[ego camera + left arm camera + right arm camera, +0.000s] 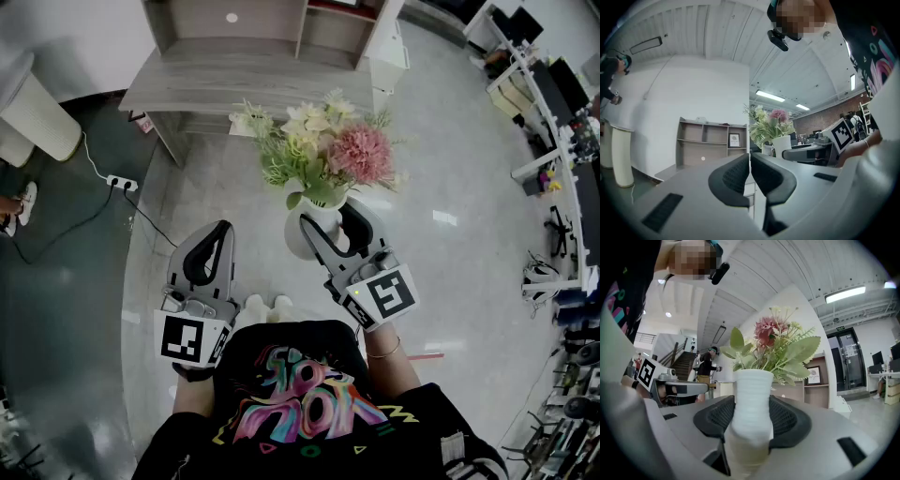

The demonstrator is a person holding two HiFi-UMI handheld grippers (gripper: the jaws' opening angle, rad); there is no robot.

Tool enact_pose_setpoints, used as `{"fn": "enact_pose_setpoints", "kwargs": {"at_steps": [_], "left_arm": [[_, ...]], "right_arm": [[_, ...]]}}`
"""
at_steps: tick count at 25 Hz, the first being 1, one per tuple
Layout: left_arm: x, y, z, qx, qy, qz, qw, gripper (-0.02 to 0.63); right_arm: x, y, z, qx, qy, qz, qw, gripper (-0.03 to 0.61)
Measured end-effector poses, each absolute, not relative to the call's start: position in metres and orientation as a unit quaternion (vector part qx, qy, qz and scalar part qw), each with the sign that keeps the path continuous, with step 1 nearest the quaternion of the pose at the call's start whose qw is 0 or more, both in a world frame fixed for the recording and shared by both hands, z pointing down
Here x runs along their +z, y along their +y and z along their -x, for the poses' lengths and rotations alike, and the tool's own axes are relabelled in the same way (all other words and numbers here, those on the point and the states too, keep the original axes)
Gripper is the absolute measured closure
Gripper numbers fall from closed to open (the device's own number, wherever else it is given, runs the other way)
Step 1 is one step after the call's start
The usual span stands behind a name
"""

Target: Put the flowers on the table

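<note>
The room is an open office with a pale, shiny floor [450, 272], and the person is standing on it, holding both tools in front of the body. Nearest, the left gripper [223, 231] is pointing forward with its jaws closed together, and nothing is sitting between them. Just beside it, the right gripper [330, 223] is carrying the white vase [751, 399]. Its jaws are standing wide, and the dark pads are pressing on both sides of the ribbed body, below the mouth. The vase is hanging upright in the air, well apart from the grey wooden table [216, 86] further ahead.

The flowers [328, 150] are spreading wide above the mouth, so I am judging the load to be top-heavy and ready to tip in the grip. The vase is looking hard and probably breakable, though its ribs are helping against slipping. The stems and petals are looking soft, so the body of the vase is the right place to hold. The table's front edge is lying free for the landing.
</note>
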State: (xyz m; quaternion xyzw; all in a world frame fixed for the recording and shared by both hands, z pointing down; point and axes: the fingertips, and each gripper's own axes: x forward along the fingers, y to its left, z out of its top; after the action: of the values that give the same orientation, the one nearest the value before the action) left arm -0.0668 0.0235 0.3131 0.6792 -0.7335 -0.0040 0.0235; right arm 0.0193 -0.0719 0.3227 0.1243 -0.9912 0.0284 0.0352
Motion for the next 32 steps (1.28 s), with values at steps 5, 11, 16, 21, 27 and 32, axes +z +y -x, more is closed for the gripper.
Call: {"fn": "enact_pose_setpoints", "kwargs": {"at_steps": [5,11,16,21,27,32], "left_arm": [[0.318,0.019,0.067,0.001,-0.740,-0.672,0.025,0.583],[0.319,0.022,0.071,0.015,-0.758,-0.651,0.025,0.583],[0.317,0.024,0.077,0.020,-0.768,-0.640,0.020,0.583],[0.315,0.029,0.083,0.018,-0.777,-0.629,0.021,0.583],[0.317,0.032,0.082,0.018,-0.776,-0.631,0.024,0.583],[0.319,0.029,0.083,0.017,-0.768,-0.640,0.023,0.583]], "right_arm": [[0.325,-0.076,-0.023,0.027,-0.992,-0.121,0.038,0.331],[0.327,-0.079,-0.023,0.035,-0.993,-0.102,0.037,0.331],[0.327,-0.080,-0.024,0.034,-0.995,-0.091,0.035,0.330],[0.325,-0.080,-0.023,0.036,-0.995,-0.087,0.034,0.331],[0.327,-0.078,-0.023,0.037,-0.995,-0.087,0.036,0.330],[0.329,-0.078,-0.023,0.033,-0.994,-0.096,0.040,0.330]]}}
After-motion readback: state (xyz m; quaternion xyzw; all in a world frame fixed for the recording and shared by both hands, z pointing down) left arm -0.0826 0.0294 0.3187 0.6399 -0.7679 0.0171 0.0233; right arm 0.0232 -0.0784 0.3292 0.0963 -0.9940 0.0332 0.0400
